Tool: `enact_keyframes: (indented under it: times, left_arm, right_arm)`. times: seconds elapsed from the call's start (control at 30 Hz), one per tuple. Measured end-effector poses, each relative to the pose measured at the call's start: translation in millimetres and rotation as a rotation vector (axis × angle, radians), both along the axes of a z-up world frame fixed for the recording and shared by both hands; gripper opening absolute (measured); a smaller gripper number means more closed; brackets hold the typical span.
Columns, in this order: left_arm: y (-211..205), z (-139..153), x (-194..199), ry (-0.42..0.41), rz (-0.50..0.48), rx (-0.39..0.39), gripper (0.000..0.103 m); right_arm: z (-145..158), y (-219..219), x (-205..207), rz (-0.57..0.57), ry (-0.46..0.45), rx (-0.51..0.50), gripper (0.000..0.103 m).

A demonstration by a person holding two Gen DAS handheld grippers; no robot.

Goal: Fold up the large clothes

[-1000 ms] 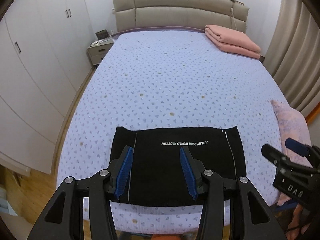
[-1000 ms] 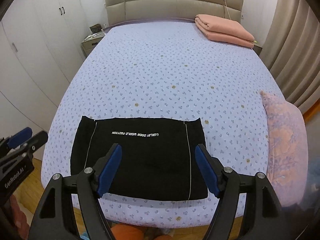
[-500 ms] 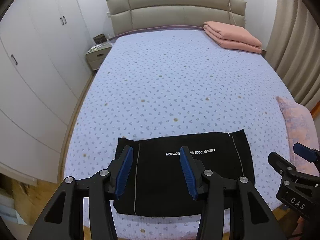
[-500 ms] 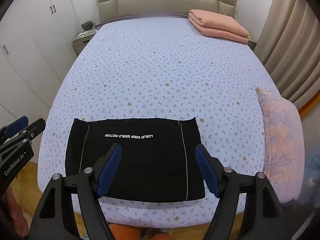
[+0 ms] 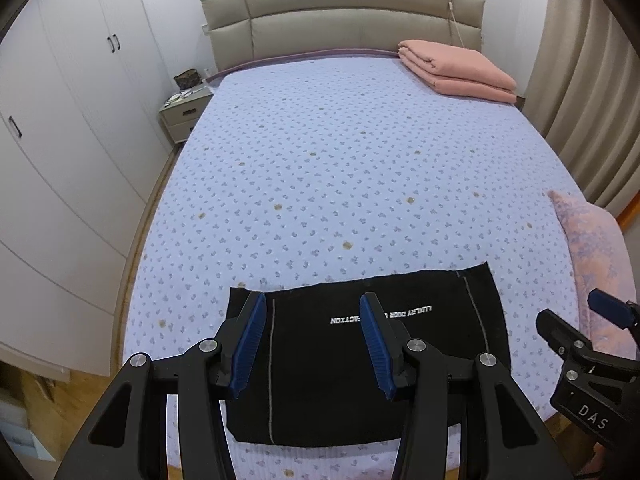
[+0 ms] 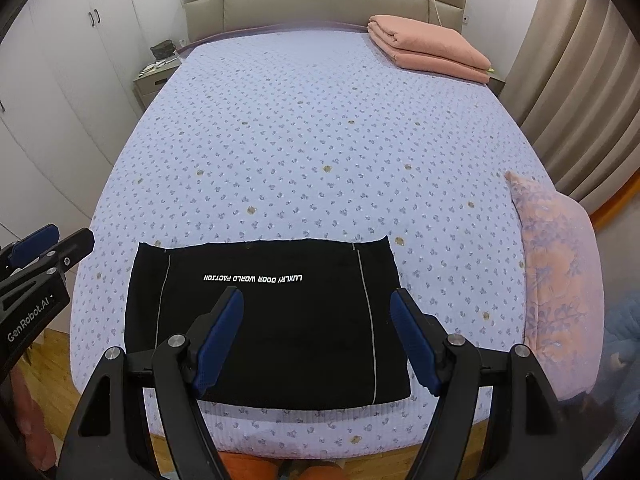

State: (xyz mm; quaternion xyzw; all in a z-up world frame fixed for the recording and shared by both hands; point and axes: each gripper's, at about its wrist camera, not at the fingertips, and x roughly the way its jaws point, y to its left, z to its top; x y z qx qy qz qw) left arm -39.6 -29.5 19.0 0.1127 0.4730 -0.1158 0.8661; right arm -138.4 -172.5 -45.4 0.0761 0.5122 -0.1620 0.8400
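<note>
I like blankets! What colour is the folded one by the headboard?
Salmon pink blanket, clearest in the right wrist view.

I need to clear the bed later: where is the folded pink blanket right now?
In both wrist views the folded pink blanket lies at the bed's far right corner, below the headboard and beside the curtain.

Bedroom. Bed (image 5: 360, 168) carried a lilac floral cover; padded beige headboard (image 5: 344, 20) stood against the far wall. White wardrobes (image 5: 68, 128) lined the left side, with a nightstand (image 5: 182, 114) beside them. Beige curtains (image 6: 580, 80) hung at right. Wood floor (image 6: 48, 364).
</note>
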Motion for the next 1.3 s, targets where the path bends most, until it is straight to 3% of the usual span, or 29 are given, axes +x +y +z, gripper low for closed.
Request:
enact_keyframes:
  times: [1.3]
  left_arm:
    - [4.5, -41.8, 56.3, 0.09, -0.046, 0.027, 0.05]
  right_arm:
    - [-31.9, 16.0, 52.9, -0.029, 0.088, 0.008, 0.077]
